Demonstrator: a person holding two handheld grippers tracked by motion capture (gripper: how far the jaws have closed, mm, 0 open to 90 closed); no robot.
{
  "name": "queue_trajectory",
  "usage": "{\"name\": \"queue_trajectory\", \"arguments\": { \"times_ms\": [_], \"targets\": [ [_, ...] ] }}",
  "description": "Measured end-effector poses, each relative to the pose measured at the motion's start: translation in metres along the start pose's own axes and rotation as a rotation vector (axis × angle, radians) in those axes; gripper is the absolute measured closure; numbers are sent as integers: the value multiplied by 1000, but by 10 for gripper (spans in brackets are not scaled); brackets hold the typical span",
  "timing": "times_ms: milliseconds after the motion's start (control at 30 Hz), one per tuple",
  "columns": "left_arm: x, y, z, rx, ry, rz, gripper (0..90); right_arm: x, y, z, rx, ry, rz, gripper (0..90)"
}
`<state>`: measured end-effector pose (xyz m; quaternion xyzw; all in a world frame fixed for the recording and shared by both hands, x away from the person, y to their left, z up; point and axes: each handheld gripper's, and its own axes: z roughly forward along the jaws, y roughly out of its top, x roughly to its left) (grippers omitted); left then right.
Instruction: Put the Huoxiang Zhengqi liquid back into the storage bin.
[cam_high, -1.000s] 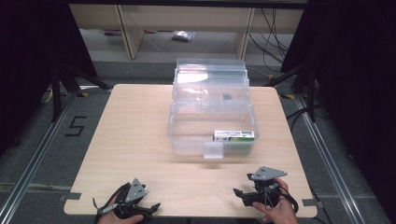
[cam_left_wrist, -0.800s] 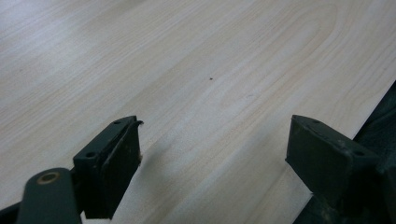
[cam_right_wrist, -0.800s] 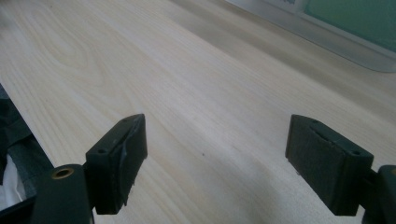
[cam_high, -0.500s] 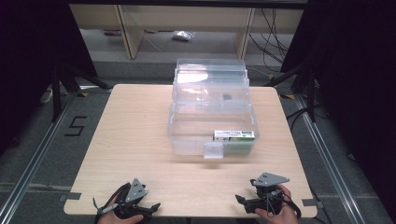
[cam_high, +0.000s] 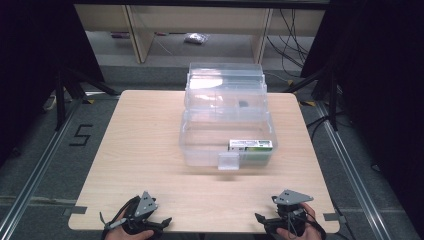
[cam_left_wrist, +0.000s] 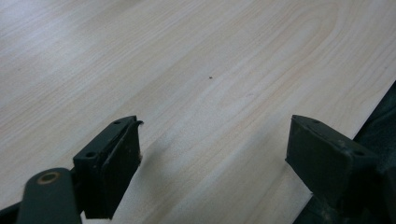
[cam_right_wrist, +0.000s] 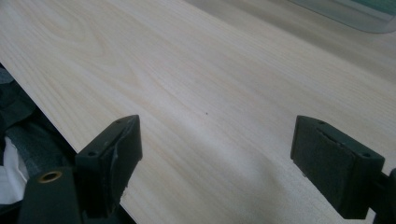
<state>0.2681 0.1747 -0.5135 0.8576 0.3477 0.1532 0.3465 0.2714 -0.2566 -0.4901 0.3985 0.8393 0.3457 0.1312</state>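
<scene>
Left claw (cam_high: 150, 226) and right claw (cam_high: 280, 224) held wide open, empty, at near tabletop (cam_high: 150, 150) edge; right jaws just opened further; clear box (cam_high: 227, 125) well apart.

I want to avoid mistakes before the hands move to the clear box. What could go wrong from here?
1. The clear box has see-through walls, so a jaw might bump its front latch by misjudgment.
2. Both the left gripper and right gripper sit at the table edge, jaws open and empty; a long reach may push the box away.
</scene>
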Motion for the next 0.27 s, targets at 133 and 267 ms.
{"name": "queue_trajectory", "arguments": {
  "times_ms": [133, 267],
  "targets": [
    [2, 0, -2, 31, -8, 34, 171, -1, -1, -1, 10, -6, 8, 176],
    [3, 1, -2, 34, -7, 44, 171, -2, 0, -2, 13, -9, 13, 175]
  ]
}}
